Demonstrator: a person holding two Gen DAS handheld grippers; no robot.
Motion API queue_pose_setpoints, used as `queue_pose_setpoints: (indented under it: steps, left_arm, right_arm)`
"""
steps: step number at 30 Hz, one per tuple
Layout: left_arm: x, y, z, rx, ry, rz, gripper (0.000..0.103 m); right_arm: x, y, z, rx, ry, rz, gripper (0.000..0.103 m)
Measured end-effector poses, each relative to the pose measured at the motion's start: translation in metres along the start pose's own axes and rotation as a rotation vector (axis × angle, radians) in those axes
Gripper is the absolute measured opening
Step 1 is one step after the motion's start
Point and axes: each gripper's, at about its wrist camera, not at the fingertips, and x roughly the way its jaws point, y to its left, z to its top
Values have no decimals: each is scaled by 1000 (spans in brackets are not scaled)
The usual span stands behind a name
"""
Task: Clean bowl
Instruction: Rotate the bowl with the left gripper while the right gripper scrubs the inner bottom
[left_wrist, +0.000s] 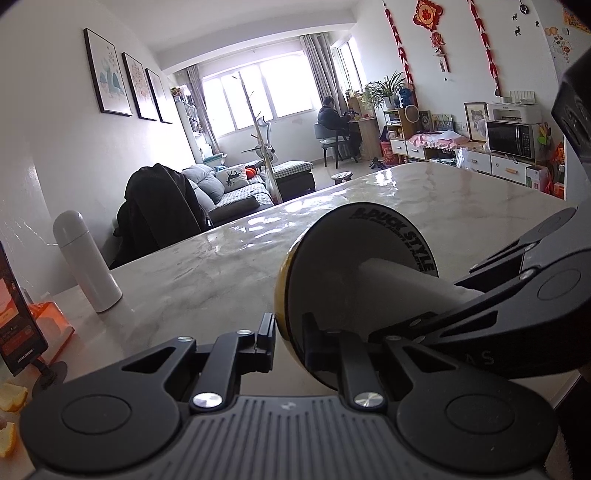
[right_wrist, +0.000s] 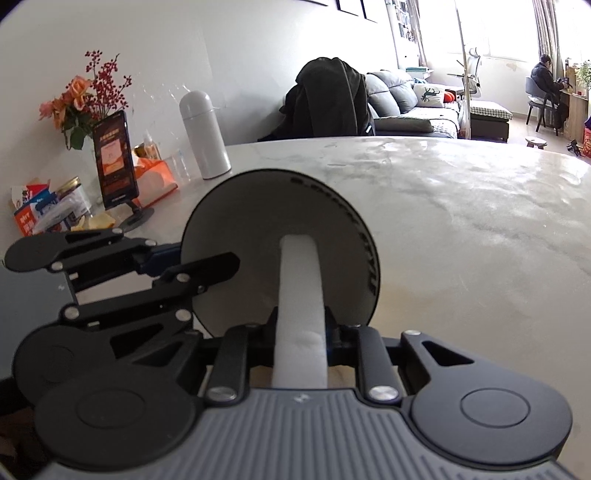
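Bowl (left_wrist: 354, 266), glossy yellow-rimmed ceramic, looks slippery and breakable: your left gripper (left_wrist: 288, 339) pinches its rim, right gripper (right_wrist: 301, 325) clamps the white foam strip (right_wrist: 299, 295).

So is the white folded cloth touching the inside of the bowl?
Touching. The right wrist view shows the cloth, held by the right tool, pressed against the bowl's inner surface.

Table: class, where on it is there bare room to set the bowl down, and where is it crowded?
Free: the wide marble table beyond and right of the bowl, out to its far edge. Crowded: the left end by the wall, with flask, phone stand, tissue box, jar and flowers.
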Motion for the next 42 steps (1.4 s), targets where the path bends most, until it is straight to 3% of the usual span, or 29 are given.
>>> queue_pose_setpoints:
  steps: [5, 14, 31, 42]
  left_arm:
    - [3, 1, 2, 0, 9, -5, 15]
    - [4, -2, 3, 0, 9, -13, 15]
    - [8, -2, 5, 9, 11, -14, 15]
    - [23, -4, 16, 38, -12, 19, 10]
  right_arm:
    - [-1, 0, 2, -3, -3, 2, 21]
    - [-11, -2, 10, -46, -54, -83, 21]
    - [1, 1, 2, -58, -3, -38, 21]
    - [-9, -5, 11, -53, -45, -72, 21]
